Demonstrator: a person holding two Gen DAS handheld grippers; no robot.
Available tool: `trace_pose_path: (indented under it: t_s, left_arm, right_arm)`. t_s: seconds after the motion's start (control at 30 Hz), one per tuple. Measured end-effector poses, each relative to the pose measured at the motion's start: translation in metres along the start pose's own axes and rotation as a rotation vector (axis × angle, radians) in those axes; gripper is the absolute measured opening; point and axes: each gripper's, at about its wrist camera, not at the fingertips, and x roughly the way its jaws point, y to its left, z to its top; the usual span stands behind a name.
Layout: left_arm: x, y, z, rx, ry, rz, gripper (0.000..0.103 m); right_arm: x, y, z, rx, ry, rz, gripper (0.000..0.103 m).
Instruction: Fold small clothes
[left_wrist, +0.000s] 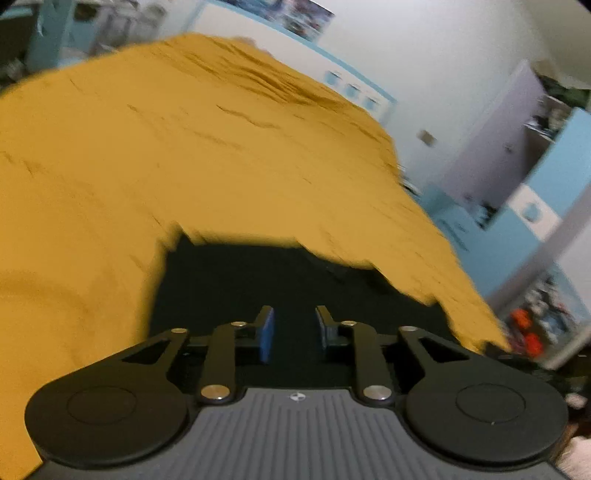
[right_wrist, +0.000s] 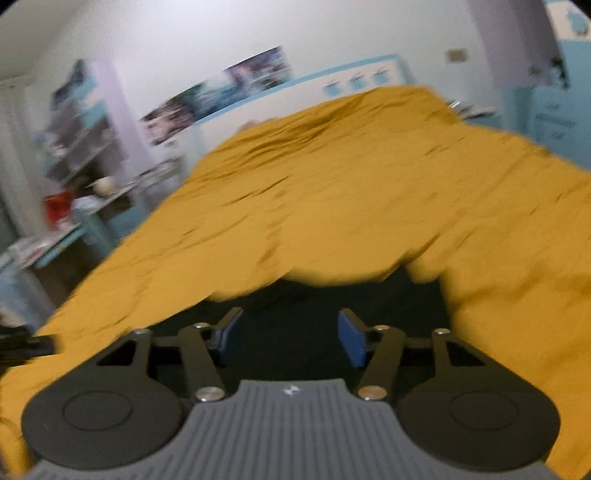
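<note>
A dark, near-black garment (left_wrist: 258, 280) lies on a mustard-yellow bedspread (left_wrist: 184, 147), right under and ahead of both grippers. My left gripper (left_wrist: 294, 328) is open, its blue pads (left_wrist: 266, 334) apart above the dark cloth, holding nothing. In the right wrist view the same dark garment (right_wrist: 291, 332) fills the space between the fingers. My right gripper (right_wrist: 290, 338) is wide open over it and empty. Both views are motion-blurred, so the garment's shape and edges are unclear.
The yellow bedspread (right_wrist: 332, 192) covers a large bed reaching to a white and blue headboard (right_wrist: 295, 92). A cluttered desk and shelves (right_wrist: 74, 184) stand to the left of the bed. Blue and white cabinets (left_wrist: 535, 184) stand to the right.
</note>
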Motion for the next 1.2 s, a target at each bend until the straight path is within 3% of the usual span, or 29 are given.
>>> trace_pose_path:
  t_s: [0.13,0.23,0.43,0.6,0.73,0.87,1.03,1.1,1.13,1.2]
  left_arm:
    - [0.006,-0.014,-0.052,-0.054,0.053,-0.054,0.027]
    - [0.008,-0.001,-0.067,-0.085,0.071,-0.008,0.027]
    - [0.0,0.038,-0.069,-0.167,0.08,0.026,0.024]
    - [-0.013,0.05,-0.075,-0.19,0.059,0.05,0.021]
    - [-0.021,0.061,-0.087,-0.226,0.045,0.047,0.018]
    - [-0.016,0.069,-0.095,-0.244,0.04,0.045,0.013]
    - [-0.019,0.066,-0.093,-0.264,0.044,0.039,0.014]
    - [-0.022,0.056,-0.088,-0.249,0.055,0.054,0.021]
    - [-0.024,0.049,-0.085,-0.229,0.054,0.055,0.027]
    - [-0.024,0.035,-0.079,-0.178,0.052,0.082,0.032]
  right_arm:
    - [-0.006,0.05,-0.065,0.024,0.065,0.114,0.049]
    - [0.002,0.056,-0.093,0.092,0.134,0.142,0.04]
    - [-0.025,0.009,-0.095,0.136,0.066,-0.036,0.036]
    - [-0.064,-0.051,-0.088,0.183,-0.015,-0.256,0.035]
    - [-0.076,-0.083,-0.087,0.256,-0.021,-0.27,0.026]
    - [-0.062,-0.08,-0.093,0.196,-0.018,-0.301,0.025]
    - [-0.062,-0.081,-0.096,0.165,-0.019,-0.334,0.026]
    - [-0.073,-0.064,-0.09,0.103,-0.041,-0.379,0.051]
    - [-0.073,-0.053,-0.084,0.073,-0.059,-0.382,0.057]
    - [-0.069,-0.028,-0.065,0.022,-0.072,-0.313,0.057]
